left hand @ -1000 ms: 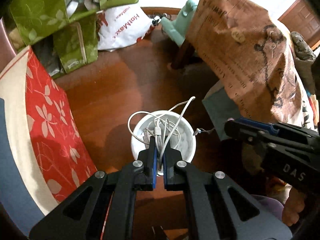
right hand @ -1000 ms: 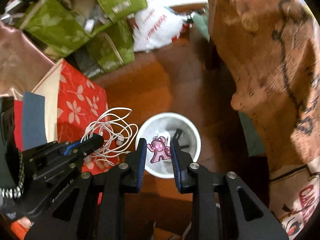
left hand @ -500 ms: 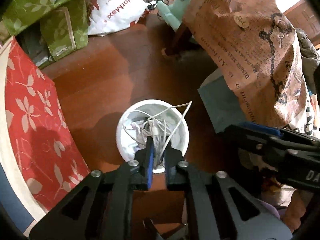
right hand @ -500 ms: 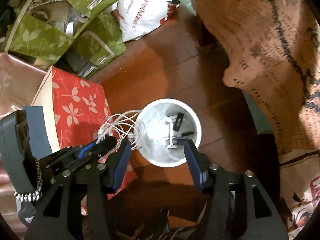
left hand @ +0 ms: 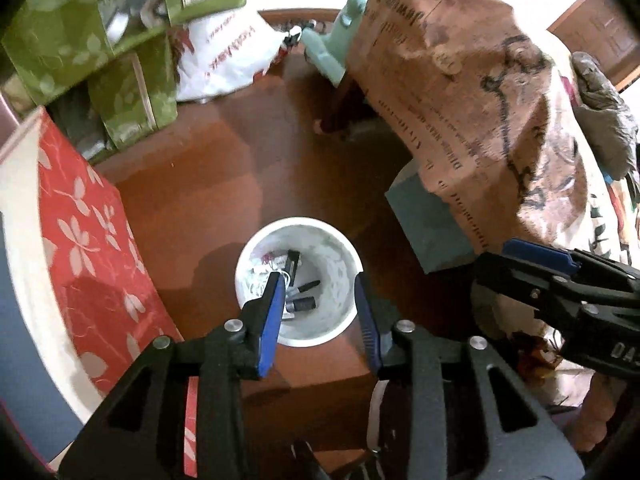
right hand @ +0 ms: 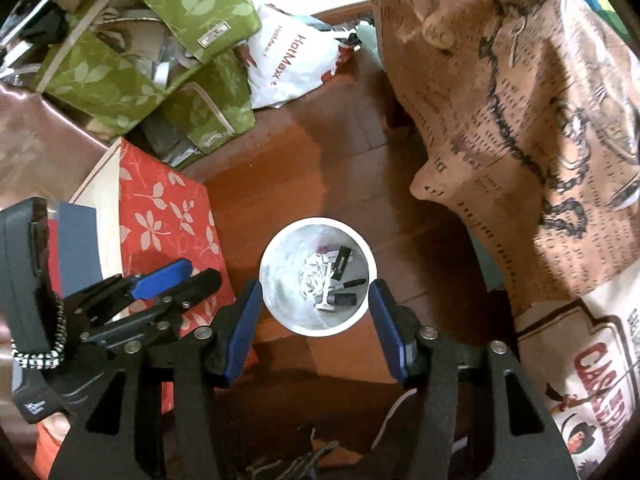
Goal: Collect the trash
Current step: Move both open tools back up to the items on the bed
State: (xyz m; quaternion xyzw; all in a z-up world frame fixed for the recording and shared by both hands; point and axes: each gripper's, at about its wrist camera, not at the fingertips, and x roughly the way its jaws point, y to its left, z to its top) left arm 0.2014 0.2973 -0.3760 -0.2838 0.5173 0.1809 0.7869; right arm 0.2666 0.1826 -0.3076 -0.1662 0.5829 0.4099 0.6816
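Note:
A white round bin (left hand: 340,328) stands on the wooden floor, also in the right wrist view (right hand: 280,312). Inside lie a bundle of white cable (right hand: 314,278), a black marker (right hand: 352,284), a dark cylinder (right hand: 342,299) and small bits. My left gripper (left hand: 318,296) is open and empty above the bin. My right gripper (right hand: 316,304) is open and empty above it too. The right gripper also shows at the right of the left wrist view (left hand: 560,280), and the left gripper at the left of the right wrist view (right hand: 160,292).
A red floral box (right hand: 168,216) stands left of the bin. Green leaf-print bags (right hand: 160,48) and a white HotMax bag (right hand: 288,68) lie beyond. A brown printed cloth (right hand: 520,120) drapes over furniture at the right. A teal box (left hand: 428,216) sits under it.
My left gripper opened and the white cable dropped into the bin. My right gripper opened earlier and let a pink figure fall in. Both grippers now hover above the bin.

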